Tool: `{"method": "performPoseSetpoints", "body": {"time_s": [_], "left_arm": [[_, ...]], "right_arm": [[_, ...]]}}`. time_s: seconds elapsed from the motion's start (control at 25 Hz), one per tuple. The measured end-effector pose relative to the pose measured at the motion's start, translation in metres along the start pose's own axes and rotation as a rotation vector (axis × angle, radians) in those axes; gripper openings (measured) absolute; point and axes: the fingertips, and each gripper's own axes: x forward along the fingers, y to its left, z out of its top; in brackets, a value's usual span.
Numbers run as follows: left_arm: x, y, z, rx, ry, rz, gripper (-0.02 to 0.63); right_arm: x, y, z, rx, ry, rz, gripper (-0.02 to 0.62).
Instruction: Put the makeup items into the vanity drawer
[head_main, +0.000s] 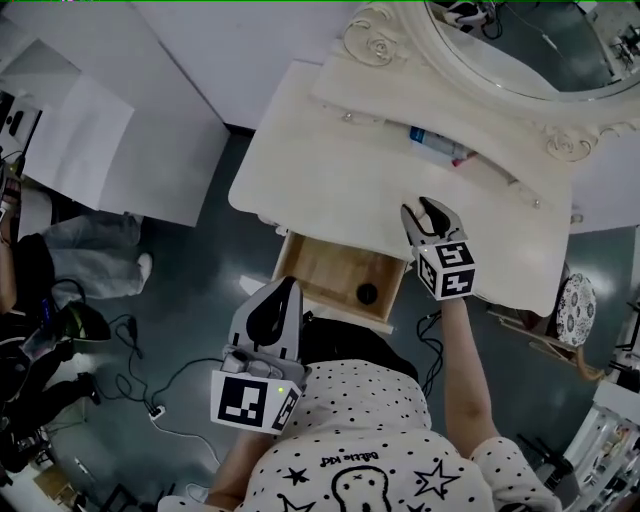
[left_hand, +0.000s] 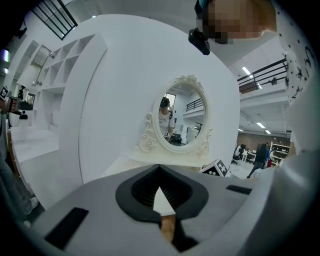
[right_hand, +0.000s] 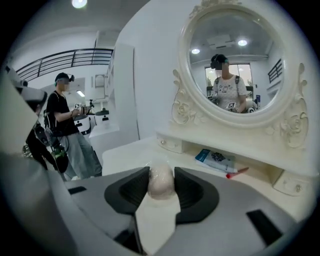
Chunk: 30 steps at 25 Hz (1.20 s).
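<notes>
- A pale egg-shaped sponge (right_hand: 161, 181) in clear wrap sits between the pads of the right tongs (head_main: 424, 216). They are closed onto it from both sides at a middling width. It is low over the table (head_main: 330, 150); I cannot tell whether it has left the surface.
- The open drawer (head_main: 325, 270) lies below these tongs, to their left and nearer the person. A dark round item (head_main: 367, 293) already lies toward its right side.
- The left tongs (head_main: 286, 296) hang at the drawer's left front corner, tips pressed together and holding nothing.
- Ahead of the right tongs, on the ledge under the mirror (head_main: 520, 50), lies a blue-and-white tube (right_hand: 216, 160). A red-tipped stick (right_hand: 239, 172) is just beside it. Neither is put away yet.
- The step in hand looks like the pickup of the sponge.
- The next move would be to lift it clear of the table edge and bring it back and down over the drawer. It can then be let go on the bare wood beside the dark item.
- The sponge looks soft and its wrap slippery, so a gentle, steady grip seems wise.
</notes>
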Motion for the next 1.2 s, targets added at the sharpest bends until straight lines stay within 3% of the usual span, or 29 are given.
{"method": "performPoseSetpoints", "body": {"time_s": [0.32,0.48,0.8,1.2], "left_arm": [[-0.003,-0.011,0.005,0.030,-0.022,-0.105,-0.005],[-0.007,-0.016,0.006,0.044,-0.029,-0.150,-0.005],[-0.016,-0.018,0.014,0.067,-0.059,-0.216,-0.005],[-0.029,-0.008,0.009,0.077,-0.073,-0.232,-0.005]], "right_arm": [[-0.092,0.037,0.039,0.168,-0.224,-0.049,0.161],[-0.131,0.057,0.051,0.189,-0.295,-0.066,0.161],[-0.181,0.089,0.048,0.217,-0.348,-0.132,0.161],[-0.205,0.119,0.020,0.218,-0.317,-0.192,0.161]]}}
